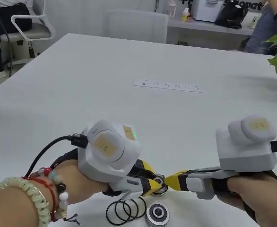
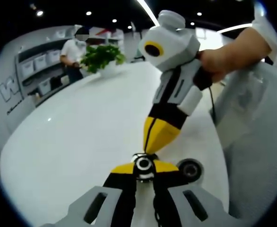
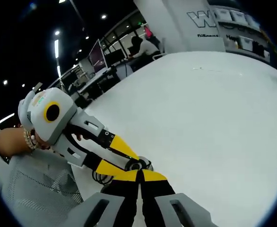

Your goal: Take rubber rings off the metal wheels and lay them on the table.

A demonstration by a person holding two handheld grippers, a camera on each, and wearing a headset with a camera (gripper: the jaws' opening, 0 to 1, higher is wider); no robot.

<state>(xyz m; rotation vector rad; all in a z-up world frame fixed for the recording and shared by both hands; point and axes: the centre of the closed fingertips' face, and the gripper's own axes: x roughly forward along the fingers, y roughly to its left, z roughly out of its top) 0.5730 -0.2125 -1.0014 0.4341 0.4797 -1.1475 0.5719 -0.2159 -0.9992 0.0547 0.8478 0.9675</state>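
We hold a metal wheel (image 2: 143,164) clamped in the left tongs (image 1: 153,185), raised just above the desk (image 1: 129,118) — likely to steady it for stripping. The right tongs (image 1: 175,180), jaws pressed narrow, meet its rim from the opposite side; whether they pinch a ring, we cannot tell. Below the tongs — nearer us — loose rubber rings (image 1: 125,210) lie beside a second wheel (image 1: 157,214).
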